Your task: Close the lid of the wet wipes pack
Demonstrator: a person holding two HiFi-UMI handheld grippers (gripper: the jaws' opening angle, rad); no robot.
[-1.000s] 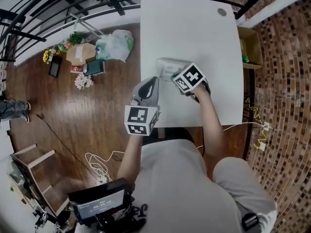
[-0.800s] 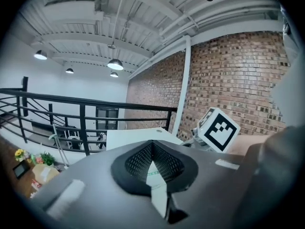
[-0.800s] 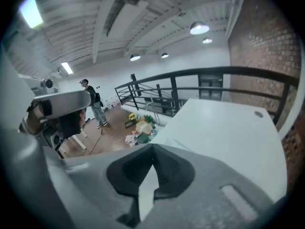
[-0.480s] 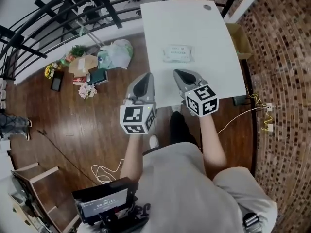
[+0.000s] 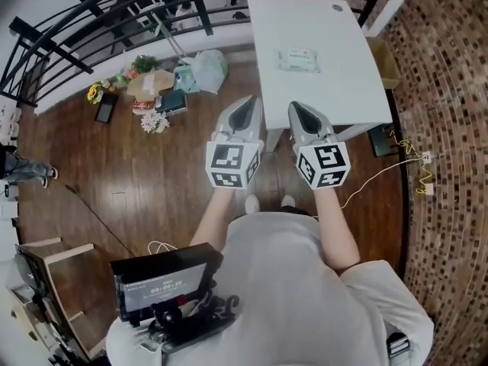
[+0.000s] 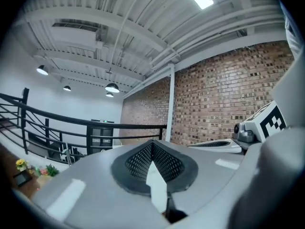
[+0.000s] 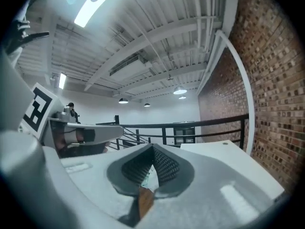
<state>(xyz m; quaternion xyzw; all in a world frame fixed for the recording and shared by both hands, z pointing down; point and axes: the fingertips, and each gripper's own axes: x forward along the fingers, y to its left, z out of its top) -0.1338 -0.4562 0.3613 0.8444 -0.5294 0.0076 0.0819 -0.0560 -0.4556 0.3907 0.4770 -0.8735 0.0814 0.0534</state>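
left claw: the grey two-jaw left claw (image 5: 245, 107) with its black-and-white marker cube sits at the centre of the head view, over the brown wooden floor (image 5: 152, 174) and just short of the desk's near edge. In its own view its jaws (image 6: 152, 146) are together at the tip, with nothing between them and nothing touched.
right claw: the matching grey right claw (image 5: 299, 110) is beside it, to the right of centre and level with it. Its jaws (image 7: 152, 149) are likewise pressed together and empty.
why held so: both point towards the desk but stay apart from everything on it. This reads as a rest pose rather than a reach, so the closing is probably finished.
desk: the white rectangular desk (image 5: 343, 44) fills the upper right of centre and carries only the pack.
wet wipes pack: the flat, pale, soft wet wipes pack (image 5: 299, 59) lies alone on the desk, well apart from both claws. Its lid is too small to read.
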